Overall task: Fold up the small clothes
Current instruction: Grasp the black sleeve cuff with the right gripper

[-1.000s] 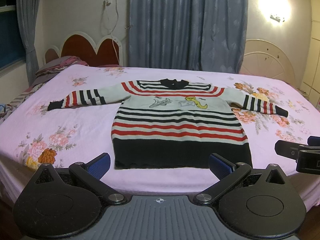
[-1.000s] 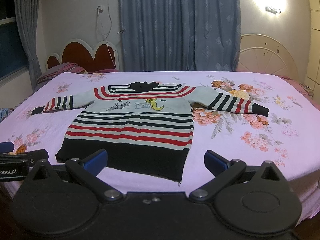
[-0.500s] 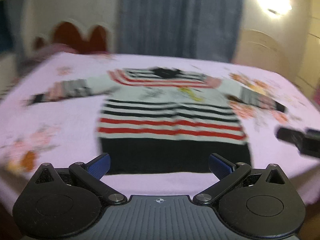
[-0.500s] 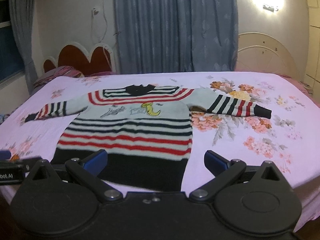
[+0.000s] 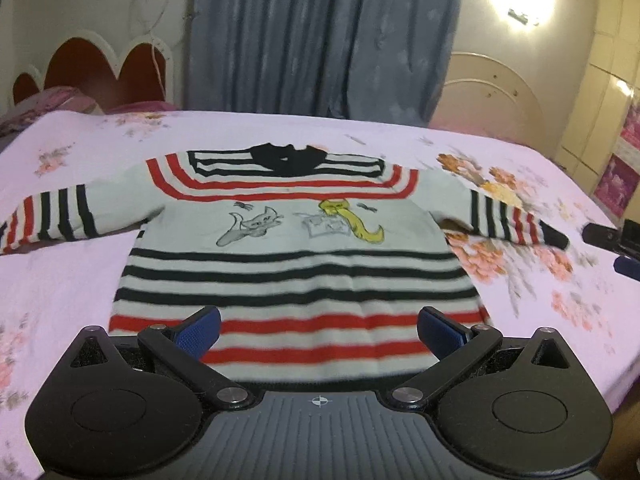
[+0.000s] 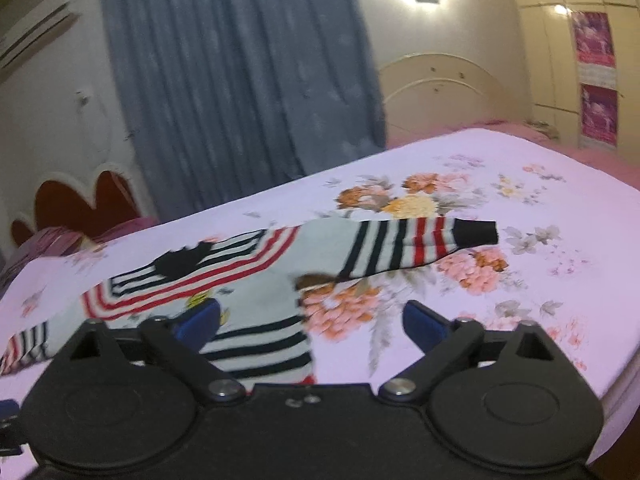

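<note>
Sweater (image 5: 296,248) lies flat on the bed (image 5: 60,280), beneath the wide-spread left gripper (image 5: 319,326) and the empty, closing right gripper (image 6: 310,322).

My own housing hides the sweater's (image 5: 296,248) black hem. Its left cuff runs off the picture's edge. From my right wrist, everything smears; the sweater's print is unreadable.
</note>
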The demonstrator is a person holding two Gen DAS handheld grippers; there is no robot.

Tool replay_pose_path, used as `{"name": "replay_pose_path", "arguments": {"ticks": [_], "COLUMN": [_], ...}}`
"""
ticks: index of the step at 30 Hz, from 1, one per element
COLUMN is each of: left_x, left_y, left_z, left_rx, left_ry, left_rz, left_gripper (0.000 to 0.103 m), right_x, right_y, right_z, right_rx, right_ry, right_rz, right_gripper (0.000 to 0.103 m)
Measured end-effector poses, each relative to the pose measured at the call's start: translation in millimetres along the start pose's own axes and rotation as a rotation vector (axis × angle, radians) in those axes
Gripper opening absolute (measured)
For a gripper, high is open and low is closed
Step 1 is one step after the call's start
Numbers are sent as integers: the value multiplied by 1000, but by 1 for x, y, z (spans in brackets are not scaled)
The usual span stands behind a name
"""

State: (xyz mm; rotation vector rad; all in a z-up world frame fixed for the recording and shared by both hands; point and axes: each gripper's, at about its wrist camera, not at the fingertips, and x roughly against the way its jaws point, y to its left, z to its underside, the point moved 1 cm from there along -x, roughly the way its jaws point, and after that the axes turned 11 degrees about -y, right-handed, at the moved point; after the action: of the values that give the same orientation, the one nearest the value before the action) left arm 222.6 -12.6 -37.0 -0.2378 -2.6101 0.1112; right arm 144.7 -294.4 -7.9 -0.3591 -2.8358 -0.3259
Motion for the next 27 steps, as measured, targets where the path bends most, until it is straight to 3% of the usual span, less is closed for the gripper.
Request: {"name": "replay_pose_path", "arguments": {"ticks": [3, 4, 6, 11, 16, 21, 27], "left_x": [-25, -32, -48, -110, -162, -192, -215], "left_y": [-9, -13, -17, -43, -84, -114, -120], "left_z": [-4, -6, -10, -24, -35, -43, -51], "left_rx": [-40, -32, 9, 47, 1, -5, -12], "left_ry": [-43, -65, -107, -54, 4, 44, 80], "left_rz": [-27, -44, -85, -135, -152, -151, -167], "left_gripper": [103, 103, 103, 103, 103, 103, 103], "right_x": [-32, -43, -73, -155, -224, -255, -265], "right_y": [-19, -27, -49, -110, -165, -186, -190], "right_z": [-6, -7, -10, -8, 4, 22, 26], "right_rx": [-10, -20, -56, -192, -326, -424, -473], "right_ry": [-2, 0, 5, 57, 129, 155, 106], "right_rz": [35, 46, 69, 140, 187, 170, 157], "right_gripper": [75, 65, 56, 60, 60, 60, 59]}}
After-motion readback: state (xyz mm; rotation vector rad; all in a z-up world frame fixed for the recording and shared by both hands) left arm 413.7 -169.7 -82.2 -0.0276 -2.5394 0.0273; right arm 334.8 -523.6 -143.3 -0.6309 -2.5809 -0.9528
